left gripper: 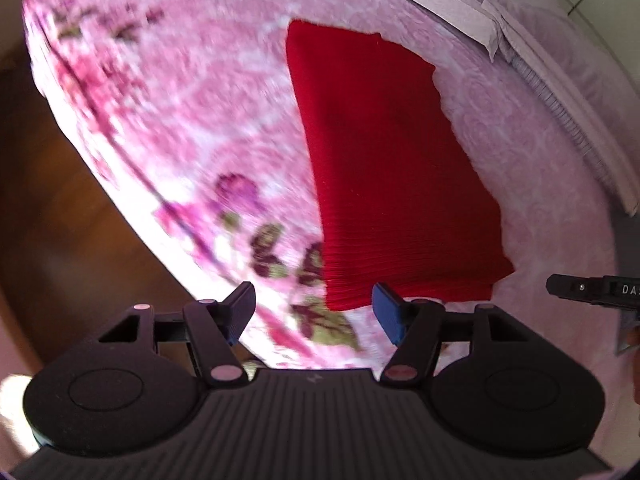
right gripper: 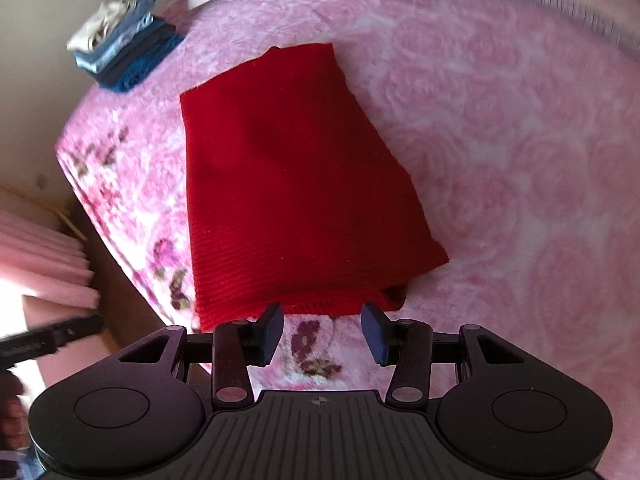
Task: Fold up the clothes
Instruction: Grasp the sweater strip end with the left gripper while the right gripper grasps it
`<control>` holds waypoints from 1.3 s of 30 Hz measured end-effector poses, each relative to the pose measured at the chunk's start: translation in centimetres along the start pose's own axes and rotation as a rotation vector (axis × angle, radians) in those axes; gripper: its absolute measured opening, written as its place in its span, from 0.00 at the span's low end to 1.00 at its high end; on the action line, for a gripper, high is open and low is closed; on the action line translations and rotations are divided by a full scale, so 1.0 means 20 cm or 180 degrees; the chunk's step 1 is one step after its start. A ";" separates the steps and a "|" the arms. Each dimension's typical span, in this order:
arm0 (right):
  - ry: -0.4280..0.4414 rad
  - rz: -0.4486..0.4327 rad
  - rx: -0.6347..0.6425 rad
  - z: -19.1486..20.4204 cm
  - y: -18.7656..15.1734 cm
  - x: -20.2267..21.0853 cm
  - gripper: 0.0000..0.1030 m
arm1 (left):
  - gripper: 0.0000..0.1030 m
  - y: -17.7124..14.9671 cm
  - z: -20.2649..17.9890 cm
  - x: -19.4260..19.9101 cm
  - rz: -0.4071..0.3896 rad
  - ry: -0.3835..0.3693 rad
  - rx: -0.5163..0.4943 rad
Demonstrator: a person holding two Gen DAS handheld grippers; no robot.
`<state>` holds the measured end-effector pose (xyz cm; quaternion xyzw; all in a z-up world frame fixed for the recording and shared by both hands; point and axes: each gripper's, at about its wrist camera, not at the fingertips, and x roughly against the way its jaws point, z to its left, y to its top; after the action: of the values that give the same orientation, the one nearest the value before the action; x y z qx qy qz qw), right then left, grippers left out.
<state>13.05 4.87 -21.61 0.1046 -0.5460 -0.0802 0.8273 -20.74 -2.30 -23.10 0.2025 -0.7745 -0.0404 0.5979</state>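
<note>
Two grippers are held empty, jaws apart: left gripper (left gripper: 314, 312) near the hem of a folded red ribbed knit garment (left gripper: 384, 168) laid flat on a pink floral plush bed blanket (left gripper: 172, 120); right gripper (right gripper: 322, 334) likewise.

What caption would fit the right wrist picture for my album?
Open right gripper hovering by the near edge of a folded red sweater on a pink flowery blanket, folded clothes stacked behind.
</note>
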 end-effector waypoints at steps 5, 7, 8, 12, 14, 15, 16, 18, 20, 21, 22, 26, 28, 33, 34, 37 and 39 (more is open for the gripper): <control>0.0396 0.0048 -0.0059 -0.25 0.15 -0.11 0.46 | 0.59 0.01 0.04 -0.17 -0.0067 -0.0342 0.0159; 0.0502 0.0078 -0.0076 -0.33 0.19 -0.18 0.46 | 0.59 0.02 0.06 -0.24 -0.0128 -0.0434 0.0236; 0.0553 0.0096 -0.0085 -0.36 0.20 -0.22 0.46 | 0.59 0.02 0.07 -0.27 -0.0170 -0.0478 0.0280; 0.0759 0.0166 -0.0125 -0.51 0.27 -0.37 0.64 | 0.59 0.03 0.09 -0.39 -0.0314 -0.0600 0.0398; 0.0861 0.0201 -0.0145 -0.58 0.30 -0.44 0.74 | 0.59 0.02 0.11 -0.45 -0.0352 -0.0674 0.0478; 0.0913 0.0219 -0.0155 -0.62 0.31 -0.48 0.74 | 0.59 0.02 0.12 -0.48 -0.0375 -0.0725 0.0529; 0.0964 0.0236 -0.0165 -0.65 0.33 -0.52 0.74 | 0.59 0.02 0.13 -0.51 -0.0396 -0.0775 0.0593; 0.1067 0.0272 -0.0184 -0.72 0.36 -0.59 0.73 | 0.59 0.01 0.14 -0.56 -0.0433 -0.0860 0.0696; 0.1287 0.0298 -0.0232 -0.76 0.38 -0.65 0.73 | 0.59 0.01 0.15 -0.60 -0.0485 -0.0936 0.0780; 0.1415 0.0311 -0.0259 -0.78 0.39 -0.68 0.73 | 0.59 0.01 0.16 -0.62 -0.0508 -0.0969 0.0826; 0.1543 0.0323 -0.0287 -0.79 0.40 -0.70 0.73 | 0.59 0.00 0.17 -0.63 -0.0528 -0.1003 0.0874; 0.1951 0.0501 -0.0283 -0.78 0.43 -0.81 0.73 | 0.54 -0.01 0.21 -0.72 -0.0447 -0.1232 0.1075; 0.2047 0.0576 -0.0158 -0.76 0.45 -0.83 0.73 | 0.50 -0.03 0.21 -0.76 -0.0345 -0.1346 0.1079; 0.2200 0.0829 -0.0034 -0.80 0.41 -0.85 0.53 | 0.37 -0.08 0.21 -0.79 -0.0273 -0.1516 0.1088; 0.2229 0.0852 -0.0054 -0.82 0.39 -0.85 0.53 | 0.33 -0.08 0.22 -0.81 -0.0259 -0.1543 0.1117; 0.2292 0.0905 -0.0089 -0.82 0.40 -0.87 0.51 | 0.09 -0.06 0.23 -0.85 -0.0201 -0.1603 0.1139; 0.2279 0.0944 -0.0045 -0.80 0.41 -0.89 0.19 | 0.08 -0.04 0.23 -0.85 -0.0182 -0.1601 0.1036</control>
<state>20.88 18.64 -41.38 0.0401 -0.2313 0.0782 0.9689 -21.33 2.38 -40.14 0.3009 -0.8886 0.0186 0.3456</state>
